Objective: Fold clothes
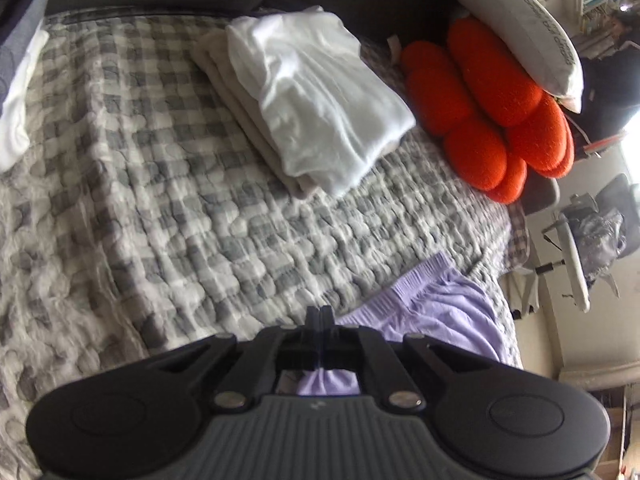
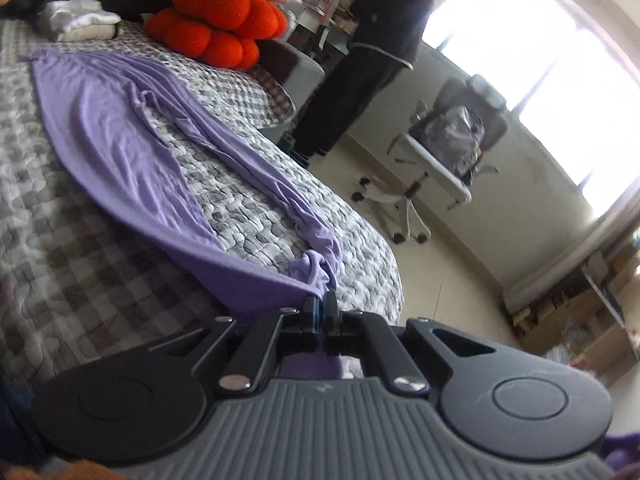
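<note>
- Lavender trousers point(image 2: 116, 128) lie stretched across the checked quilt point(image 1: 168, 184) of the bed, waistband far up the quilt and both leg ends gathered at the near corner.
- Right gripper point(image 2: 320, 304) has its fingers clenched on the bunched leg cuffs, the cloth pulled taut from that pinch.
- Left gripper point(image 1: 321, 314) is likewise clamped shut, with lavender fabric showing just beneath and beside its fingers; it looks to be pinching the garment near the elastic waistband.
- Step in hand, as I judge it: both ends are gripped for a lengthwise fold. Next the cuffs want carrying toward the waistband and laying down flat, edges matched.
- Room: open quilt lies between the trousers and the folded white stack point(image 1: 316, 100), which sits well apart beside the orange cushion point(image 1: 496, 108).
- Bed edge runs just beside the right gripper, so slack cloth could slide to the floor.
</note>
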Motion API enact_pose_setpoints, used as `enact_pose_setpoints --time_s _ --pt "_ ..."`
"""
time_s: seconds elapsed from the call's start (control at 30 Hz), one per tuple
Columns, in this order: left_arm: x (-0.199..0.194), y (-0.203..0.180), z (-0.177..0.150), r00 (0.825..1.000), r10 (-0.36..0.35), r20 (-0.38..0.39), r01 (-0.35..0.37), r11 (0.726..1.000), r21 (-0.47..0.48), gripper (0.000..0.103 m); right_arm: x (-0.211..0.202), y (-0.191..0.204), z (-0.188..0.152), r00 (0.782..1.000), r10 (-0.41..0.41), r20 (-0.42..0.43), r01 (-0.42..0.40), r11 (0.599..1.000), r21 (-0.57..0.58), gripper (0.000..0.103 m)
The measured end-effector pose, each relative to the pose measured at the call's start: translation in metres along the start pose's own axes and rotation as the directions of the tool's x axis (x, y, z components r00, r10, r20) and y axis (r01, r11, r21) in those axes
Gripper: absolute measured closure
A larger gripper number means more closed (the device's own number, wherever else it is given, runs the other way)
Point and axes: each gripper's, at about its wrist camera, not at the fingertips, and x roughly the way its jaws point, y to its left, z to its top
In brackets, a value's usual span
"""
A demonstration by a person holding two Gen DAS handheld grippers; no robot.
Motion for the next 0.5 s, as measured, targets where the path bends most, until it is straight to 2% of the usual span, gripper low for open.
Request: enact_pose_setpoints --time_s 0.17,0.3,0.33,0.43,0.5 --pt "-0.001 -0.006 -0.003 1.0 -0.003 -0.008 0.004 1.0 0.028 0.103 -0.015 0.0 -0.012 0.998 -0.026 -0.057 0.031 0.996 0.085 0.089" --pt "-0.001 -0.012 -0.006 1.0 -0.012 -0.021 0.013 0.999 0.047 0.103 -0.025 -0.003 -0.028 0.996 0.008 -0.087 0.003 0.992 0.125 0.088" --pt "-0.001 -0.014 -0.008 1.0 -0.013 -0.024 0.014 0.999 0.052 0.103 -0.025 -0.003 -0.031 0.994 0.019 -0.104 -0.007 0.993 0.117 0.083" --pt "0.0 -0.018 -0.011 0.999 -0.021 -0.033 0.023 0.998 0.06 0.103 -0.024 -0.004 -0.036 0.992 0.058 -0.115 -0.044 0.992 0.122 0.053" --pt "0.001 -0.019 -0.013 0.999 -0.021 -0.038 0.023 0.998 0.064 0.102 -0.021 -0.006 -0.037 0.988 0.105 -0.114 -0.088 0.986 0.144 0.051"
